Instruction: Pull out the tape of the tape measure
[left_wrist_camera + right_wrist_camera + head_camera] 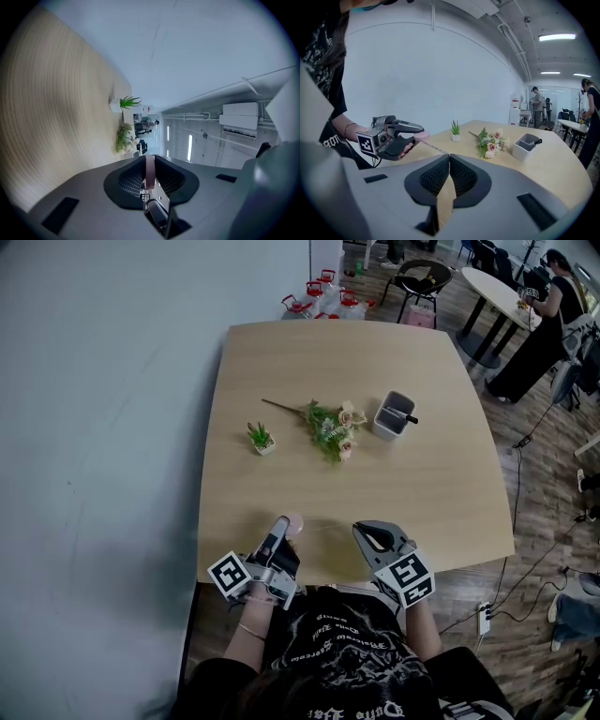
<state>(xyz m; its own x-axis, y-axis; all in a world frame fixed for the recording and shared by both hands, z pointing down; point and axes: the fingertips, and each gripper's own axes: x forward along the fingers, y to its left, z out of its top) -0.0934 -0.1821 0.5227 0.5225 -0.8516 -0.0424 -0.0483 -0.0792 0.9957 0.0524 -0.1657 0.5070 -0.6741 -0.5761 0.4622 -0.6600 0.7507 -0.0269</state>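
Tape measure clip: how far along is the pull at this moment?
Done: the left gripper is clamped on the pink tape measure, and the right gripper is shut on the tape end. In hand: a short stretch of tape already spans between them above the table. Left: drawing the tape out further.

The pink tape measure (294, 524) sits clamped in the left tongs (283, 523), its thin tape (435, 147) drawn out rightward.
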